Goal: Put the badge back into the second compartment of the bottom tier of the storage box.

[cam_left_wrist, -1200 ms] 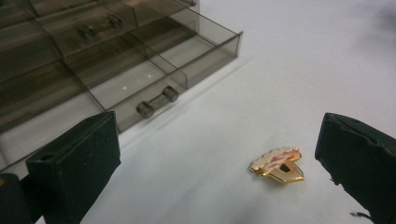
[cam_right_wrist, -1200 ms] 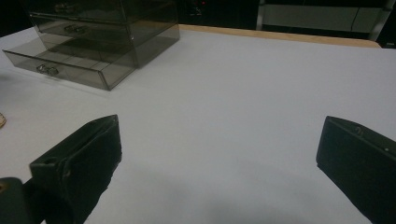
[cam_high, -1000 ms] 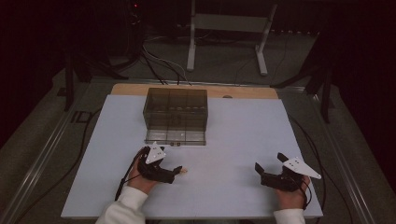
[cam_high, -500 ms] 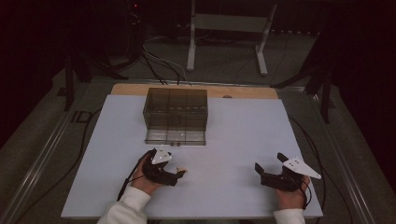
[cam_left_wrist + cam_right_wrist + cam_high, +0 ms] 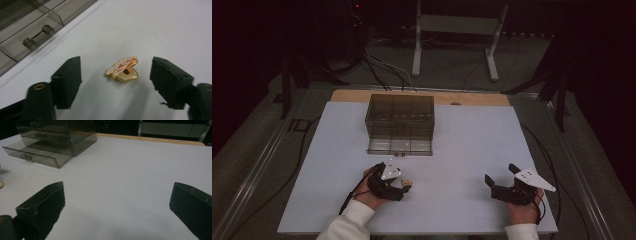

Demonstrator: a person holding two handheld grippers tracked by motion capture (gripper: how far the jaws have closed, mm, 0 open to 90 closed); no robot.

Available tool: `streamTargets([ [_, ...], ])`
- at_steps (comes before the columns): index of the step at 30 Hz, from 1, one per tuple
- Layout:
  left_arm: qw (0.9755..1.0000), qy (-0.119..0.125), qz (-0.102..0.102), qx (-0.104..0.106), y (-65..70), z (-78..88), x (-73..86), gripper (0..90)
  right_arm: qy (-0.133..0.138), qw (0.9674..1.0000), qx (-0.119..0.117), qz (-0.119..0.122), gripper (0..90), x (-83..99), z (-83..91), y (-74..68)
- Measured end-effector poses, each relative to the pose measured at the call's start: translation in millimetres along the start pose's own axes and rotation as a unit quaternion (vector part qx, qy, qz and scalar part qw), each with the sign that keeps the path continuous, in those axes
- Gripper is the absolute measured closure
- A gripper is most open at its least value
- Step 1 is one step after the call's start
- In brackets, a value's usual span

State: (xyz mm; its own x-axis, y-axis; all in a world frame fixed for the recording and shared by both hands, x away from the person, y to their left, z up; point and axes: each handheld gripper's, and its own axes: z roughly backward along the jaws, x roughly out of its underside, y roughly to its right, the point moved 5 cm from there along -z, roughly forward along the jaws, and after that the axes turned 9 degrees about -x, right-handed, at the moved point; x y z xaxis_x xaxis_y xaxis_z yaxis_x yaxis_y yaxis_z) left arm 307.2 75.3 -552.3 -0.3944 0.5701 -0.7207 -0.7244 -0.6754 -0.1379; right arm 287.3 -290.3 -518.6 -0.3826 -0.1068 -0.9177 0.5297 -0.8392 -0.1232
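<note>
A small gold-rimmed pin with a pink and white face lies flat on the white table. My left gripper straddles it, one black jaw on each side. The jaws have just been closing, and a gap remains between each pad and the pin. In the high view the pin sits at the tips of the left gripper near the table's front left. My right gripper rests at the front right, open, with bare table between its jaws.
A smoky clear drawer box stands at the middle back of the table, its bottom drawer pulled out toward me. The drawer's small handle lies close to the left gripper's upper left. A wooden strip edges the far side.
The left gripper has edged toward the pin, which now lies between its jaws, and the jaws stand narrower than before. The right gripper has stayed in place.
</note>
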Motion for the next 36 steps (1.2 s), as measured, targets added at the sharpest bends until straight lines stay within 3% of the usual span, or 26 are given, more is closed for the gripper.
streamTargets([
  [4,1.0,-0.002,-0.007,-0.007,0.9,-0.7,-0.2,35.4,0.0,1.0,0.0,0.0,0.4,0.0,0.0,0.1],
  [5,0.9996,-0.009,-0.025,-0.011,3.7,-2.7,0.5,40.5,-0.001,1.0,0.0,0.001,0.4,0.1,-0.1,0.0],
  [13,0.9987,-0.007,-0.05,-0.001,9.8,-3.6,-2.5,61.2,0.0,1.0,0.0,0.001,0.4,-0.1,-0.1,-0.1],
  [21,0.9992,-0.003,-0.038,0.009,11.3,-6.3,-10.1,72.4,-0.001,1.0,-0.001,0.001,0.4,0.2,-0.2,0.1],
  [28,0.9997,0.011,0.0,0.021,3.3,-5.5,-17.6,83.2,-0.002,1.0,-0.001,0.0,0.4,0.3,-0.2,0.1],
  [31,0.9995,0.013,0.016,0.026,-1.6,-5.2,-18.3,85.4,-0.002,1.0,-0.001,0.0,0.4,0.3,-0.1,0.1],
  [36,0.9993,0.01,0.024,0.027,-4.7,-4.1,-17.7,85.5,-0.002,1.0,-0.001,0.0,0.4,0.3,-0.1,0.3],
])
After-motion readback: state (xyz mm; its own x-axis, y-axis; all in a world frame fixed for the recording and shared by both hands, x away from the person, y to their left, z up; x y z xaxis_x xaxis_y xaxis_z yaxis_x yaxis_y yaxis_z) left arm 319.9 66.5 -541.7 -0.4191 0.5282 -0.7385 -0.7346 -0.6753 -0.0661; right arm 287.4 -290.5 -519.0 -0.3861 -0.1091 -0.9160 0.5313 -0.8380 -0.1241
